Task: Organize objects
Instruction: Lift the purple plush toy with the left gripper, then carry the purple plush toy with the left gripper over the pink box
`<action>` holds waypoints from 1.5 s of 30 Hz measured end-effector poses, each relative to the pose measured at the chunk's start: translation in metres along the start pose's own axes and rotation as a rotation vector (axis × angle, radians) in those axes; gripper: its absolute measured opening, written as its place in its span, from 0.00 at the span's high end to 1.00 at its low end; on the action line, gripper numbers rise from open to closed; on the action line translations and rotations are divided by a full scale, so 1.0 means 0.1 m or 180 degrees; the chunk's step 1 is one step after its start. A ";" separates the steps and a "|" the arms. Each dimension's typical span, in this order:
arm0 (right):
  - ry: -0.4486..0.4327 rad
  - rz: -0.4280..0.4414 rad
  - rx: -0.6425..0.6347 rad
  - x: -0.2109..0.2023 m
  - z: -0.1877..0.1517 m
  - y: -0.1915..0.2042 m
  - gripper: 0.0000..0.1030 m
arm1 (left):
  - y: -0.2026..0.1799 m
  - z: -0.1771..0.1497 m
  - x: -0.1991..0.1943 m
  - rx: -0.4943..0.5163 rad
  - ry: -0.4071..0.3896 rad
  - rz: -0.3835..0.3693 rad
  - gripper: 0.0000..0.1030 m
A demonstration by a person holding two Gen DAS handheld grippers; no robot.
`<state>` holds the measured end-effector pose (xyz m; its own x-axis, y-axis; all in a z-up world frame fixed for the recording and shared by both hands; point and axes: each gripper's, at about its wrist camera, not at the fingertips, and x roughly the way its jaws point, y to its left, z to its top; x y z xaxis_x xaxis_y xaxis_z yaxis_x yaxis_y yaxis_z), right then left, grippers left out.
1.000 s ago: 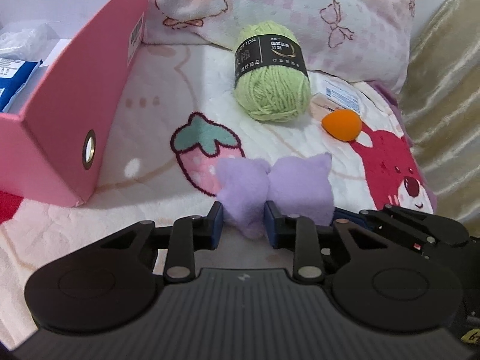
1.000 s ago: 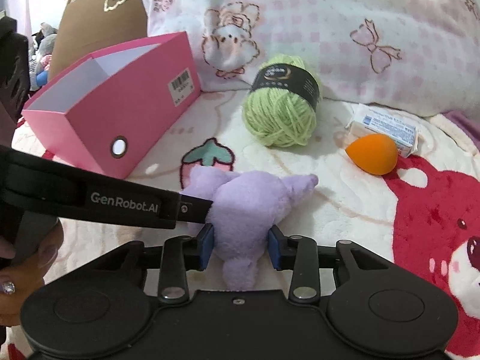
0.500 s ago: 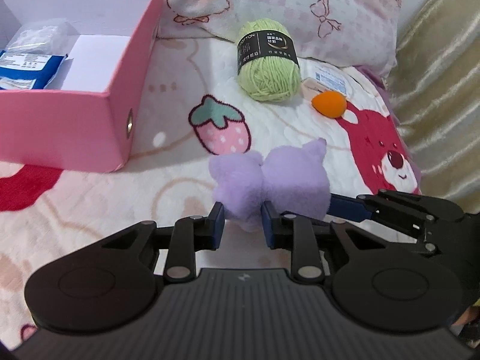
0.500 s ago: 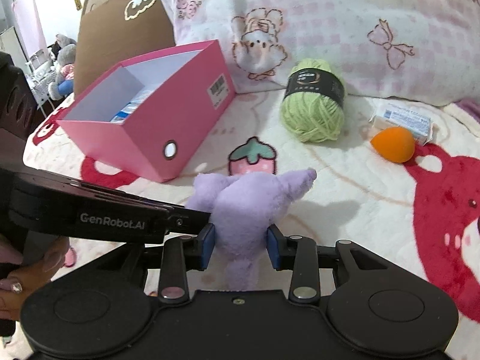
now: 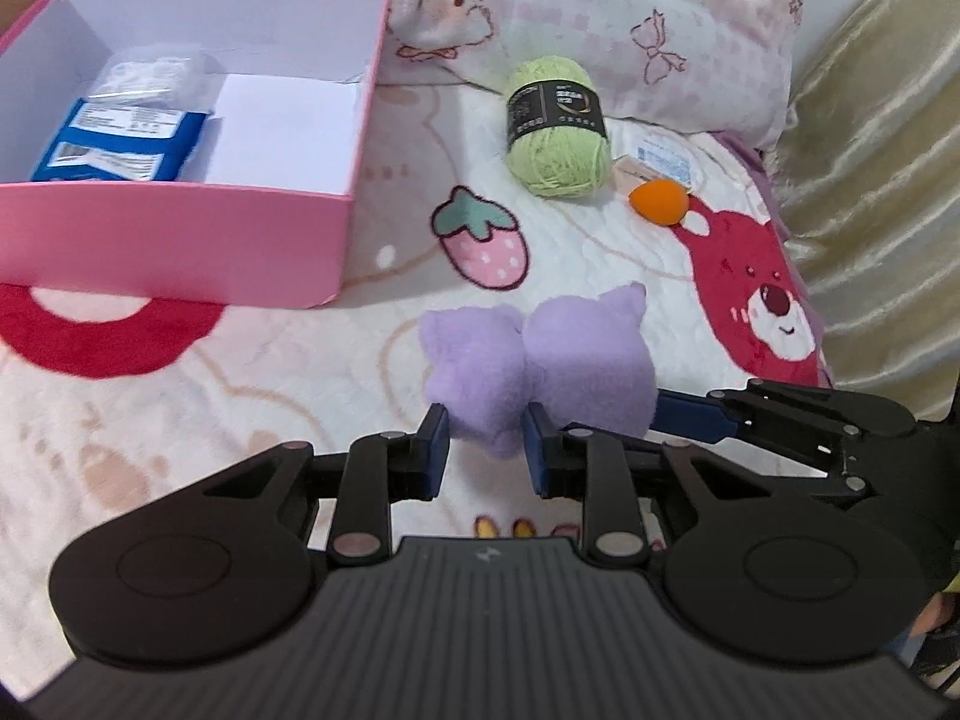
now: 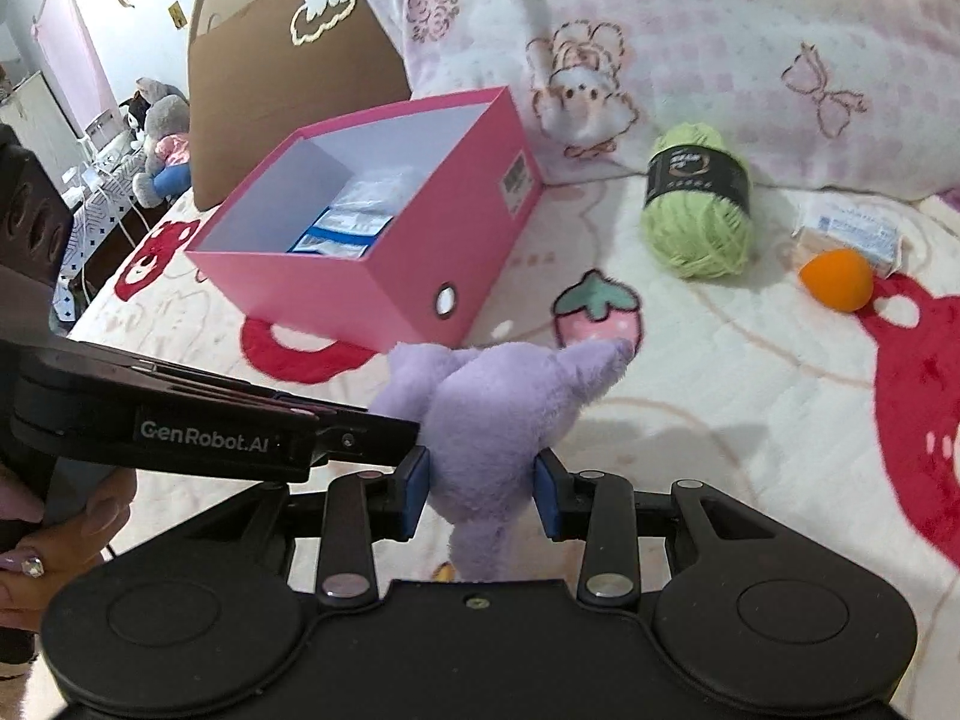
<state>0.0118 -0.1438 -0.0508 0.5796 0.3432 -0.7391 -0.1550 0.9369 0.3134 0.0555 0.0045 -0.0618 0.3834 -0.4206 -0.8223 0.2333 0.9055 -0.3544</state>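
Note:
A purple plush toy (image 5: 534,372) hangs in the air above the bed, held by both grippers. My left gripper (image 5: 485,449) is shut on its lower left part. My right gripper (image 6: 483,489) is shut on the plush toy (image 6: 498,414) from the other side; its arm reaches in from the right in the left wrist view. An open pink box (image 5: 180,240) stands to the left and ahead, with blue and clear packets (image 5: 126,138) inside; it also shows in the right wrist view (image 6: 420,264).
A green yarn ball (image 5: 555,126), an orange sponge (image 5: 658,201) and a small wrapped packet (image 5: 660,162) lie on the printed blanket before a pink pillow (image 5: 600,18). A gold curtain (image 5: 870,150) hangs on the right. A brown cardboard box (image 6: 288,84) stands behind the pink box.
Both grippers have lifted the purple plush toy higher above the blanket. The view now looks down into the pink box, which has come closer on the left.

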 end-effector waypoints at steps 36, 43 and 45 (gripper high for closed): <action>-0.0098 0.0214 -0.0281 -0.31 0.74 1.27 0.60 | 0.70 0.30 -1.48 0.0189 -0.0334 0.0023 0.77; -0.0164 0.0204 -0.0413 -0.20 1.08 1.37 0.62 | 0.84 0.59 -1.45 0.0166 -0.0311 0.0094 0.77; -0.0153 0.0172 -0.0455 -0.13 1.18 1.37 0.63 | 0.91 0.70 -1.40 0.0123 -0.0303 0.0084 0.77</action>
<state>0.0773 -0.0283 0.0721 0.6045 0.3931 -0.6929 -0.2975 0.9183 0.2613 0.0853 0.1416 0.0521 0.4726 -0.4016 -0.7844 0.2556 0.9143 -0.3141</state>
